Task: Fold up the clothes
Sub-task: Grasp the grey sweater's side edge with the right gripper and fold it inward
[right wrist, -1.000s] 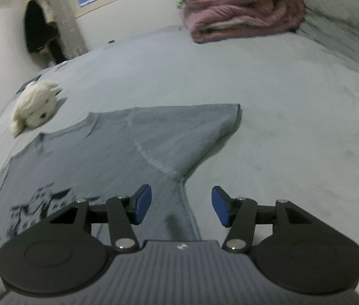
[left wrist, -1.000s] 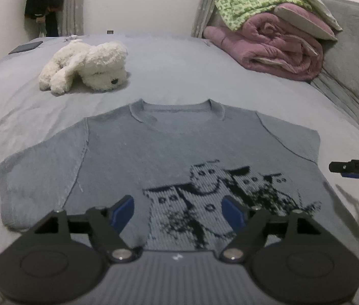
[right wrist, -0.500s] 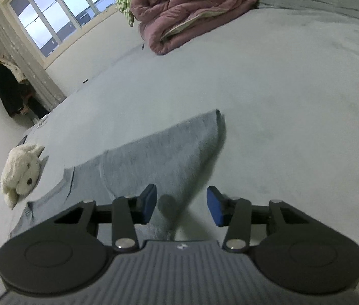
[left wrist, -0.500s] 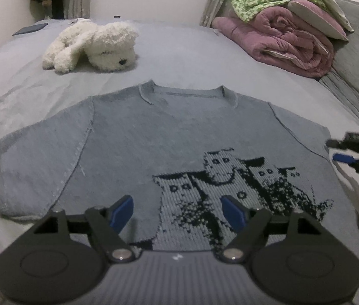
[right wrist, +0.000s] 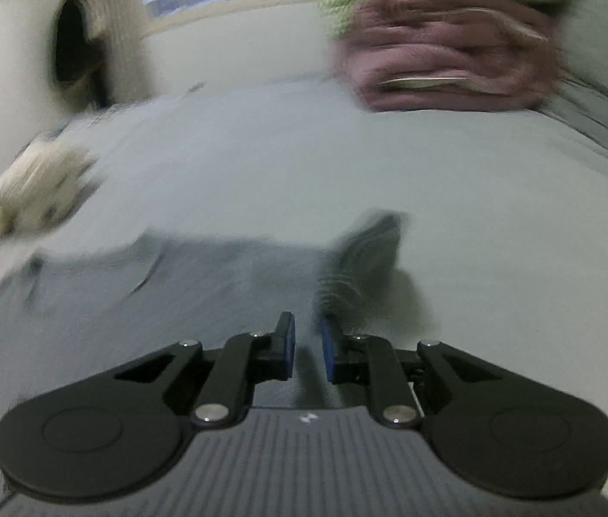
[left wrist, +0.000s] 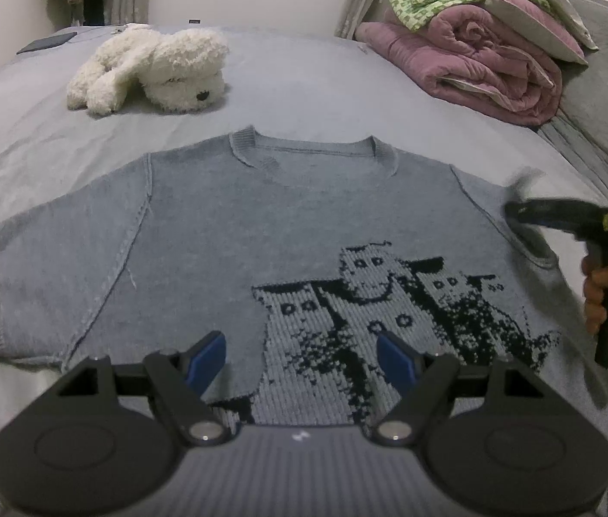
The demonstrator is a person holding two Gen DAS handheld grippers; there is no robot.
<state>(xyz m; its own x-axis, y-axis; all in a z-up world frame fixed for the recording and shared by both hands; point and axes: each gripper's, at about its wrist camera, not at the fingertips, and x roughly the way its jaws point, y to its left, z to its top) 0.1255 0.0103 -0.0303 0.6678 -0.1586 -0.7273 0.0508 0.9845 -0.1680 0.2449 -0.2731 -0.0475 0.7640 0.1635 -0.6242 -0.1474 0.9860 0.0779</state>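
Note:
A grey short-sleeved knit sweater (left wrist: 260, 232) with a black cat pattern lies flat, front up, on the bed. My left gripper (left wrist: 301, 355) is open and empty, just above the sweater's lower middle. My right gripper (right wrist: 307, 347) has its jaws nearly closed on the sweater's right sleeve (right wrist: 360, 258), whose cuff is lifted and bunched in front of the fingers. In the left wrist view the right gripper (left wrist: 515, 211) sits at that sleeve (left wrist: 519, 232). The right wrist view is blurred by motion.
A white plush dog (left wrist: 153, 69) lies beyond the collar at the left. A rolled pink quilt (left wrist: 484, 69) with a green patterned blanket and a pillow is stacked at the back right. A dark phone (left wrist: 47, 42) lies at the far left. The grey bedsheet (left wrist: 23, 138) surrounds the sweater.
My right gripper has gone from open beside the right sleeve to nearly shut on it, and the cuff has lifted. My left gripper has moved forward over the sweater, still open.

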